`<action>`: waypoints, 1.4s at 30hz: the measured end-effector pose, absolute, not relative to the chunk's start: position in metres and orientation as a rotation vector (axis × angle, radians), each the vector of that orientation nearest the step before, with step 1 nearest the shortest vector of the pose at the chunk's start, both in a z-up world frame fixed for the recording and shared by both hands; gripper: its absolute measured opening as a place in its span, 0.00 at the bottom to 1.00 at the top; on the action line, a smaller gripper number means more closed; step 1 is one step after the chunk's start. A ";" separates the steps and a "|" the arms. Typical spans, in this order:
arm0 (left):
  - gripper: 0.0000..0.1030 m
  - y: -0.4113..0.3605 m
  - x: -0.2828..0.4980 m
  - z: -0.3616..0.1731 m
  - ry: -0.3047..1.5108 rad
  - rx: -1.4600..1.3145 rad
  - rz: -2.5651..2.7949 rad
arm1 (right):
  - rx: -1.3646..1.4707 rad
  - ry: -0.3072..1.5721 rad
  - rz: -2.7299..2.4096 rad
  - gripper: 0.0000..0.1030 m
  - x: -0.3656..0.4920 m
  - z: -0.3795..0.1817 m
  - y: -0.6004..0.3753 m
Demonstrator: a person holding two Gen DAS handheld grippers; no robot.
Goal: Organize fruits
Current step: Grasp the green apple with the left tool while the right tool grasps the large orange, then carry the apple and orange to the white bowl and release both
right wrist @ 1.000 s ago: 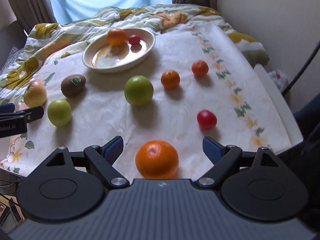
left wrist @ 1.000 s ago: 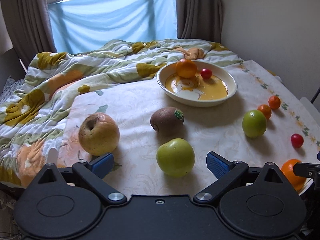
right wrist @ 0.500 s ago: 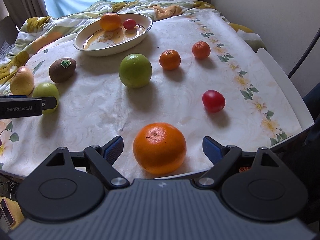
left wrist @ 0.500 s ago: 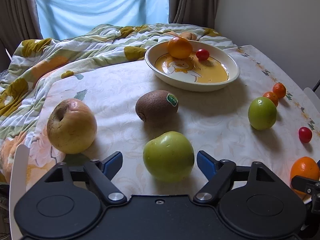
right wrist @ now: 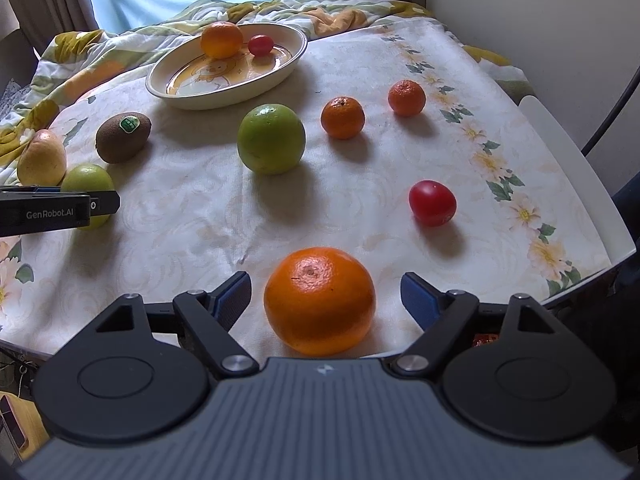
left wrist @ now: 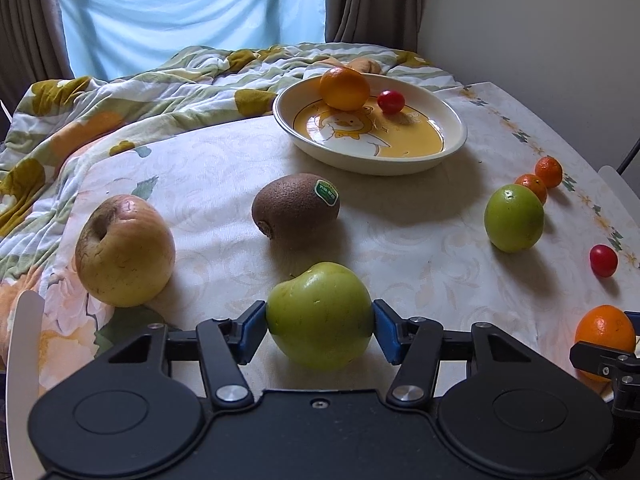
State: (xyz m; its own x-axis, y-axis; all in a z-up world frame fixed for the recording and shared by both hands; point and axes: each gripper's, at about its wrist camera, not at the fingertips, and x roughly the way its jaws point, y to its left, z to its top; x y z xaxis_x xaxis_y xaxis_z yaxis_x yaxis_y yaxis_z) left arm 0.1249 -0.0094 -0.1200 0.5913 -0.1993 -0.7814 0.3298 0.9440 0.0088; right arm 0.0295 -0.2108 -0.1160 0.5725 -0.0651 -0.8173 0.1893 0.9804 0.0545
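My left gripper (left wrist: 320,330) is shut on a small green apple (left wrist: 319,314) that rests on the tablecloth; both blue pads touch its sides. My right gripper (right wrist: 326,298) is open around a large orange (right wrist: 319,300), with gaps on both sides. A yellow duck bowl (left wrist: 448,152) at the back holds an orange (left wrist: 345,88) and a cherry tomato (left wrist: 391,101). In the right wrist view the left gripper (right wrist: 60,208) shows at the left edge over the green apple (right wrist: 86,178).
On the table lie a yellowish apple (left wrist: 124,250), a kiwi (left wrist: 295,209), a bigger green apple (right wrist: 271,138), two mandarins (right wrist: 343,117) (right wrist: 406,97) and a tomato (right wrist: 432,202). A crumpled quilt (left wrist: 120,112) lies behind. The table edge (right wrist: 580,184) runs at right.
My left gripper moved forward around the small green apple and shut on it. My right gripper moved forward and lower, so the large orange now sits between its open fingers.
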 end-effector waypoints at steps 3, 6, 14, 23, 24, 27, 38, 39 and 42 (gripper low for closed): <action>0.59 -0.009 0.125 -0.120 0.886 0.156 -0.308 | 0.144 0.960 -0.133 0.80 0.031 -0.117 -0.210; 0.59 -0.009 0.123 -0.120 0.885 0.154 -0.305 | 0.121 0.964 -0.128 0.73 0.031 -0.118 -0.207; 0.59 -0.003 0.113 -0.110 0.878 0.140 -0.295 | 0.147 0.953 -0.114 0.72 0.028 -0.113 -0.211; 0.59 0.001 0.088 -0.069 0.861 0.093 -0.298 | 0.162 0.905 -0.091 0.72 0.026 -0.073 -0.209; 0.59 0.000 0.086 -0.063 0.854 0.090 -0.299 | 0.160 0.899 -0.086 0.72 0.027 -0.066 -0.209; 0.59 -0.001 0.084 -0.047 0.838 0.081 -0.306 | 0.147 0.889 -0.070 0.72 0.030 -0.045 -0.210; 0.59 -0.008 0.102 0.003 0.773 0.069 -0.280 | 0.100 0.854 0.041 0.72 0.069 0.016 -0.224; 0.59 -0.009 0.106 0.006 0.769 0.065 -0.274 | 0.091 0.851 0.052 0.72 0.074 0.019 -0.224; 0.59 -0.015 0.120 0.012 0.762 0.050 -0.247 | 0.060 0.834 0.092 0.72 0.094 0.028 -0.228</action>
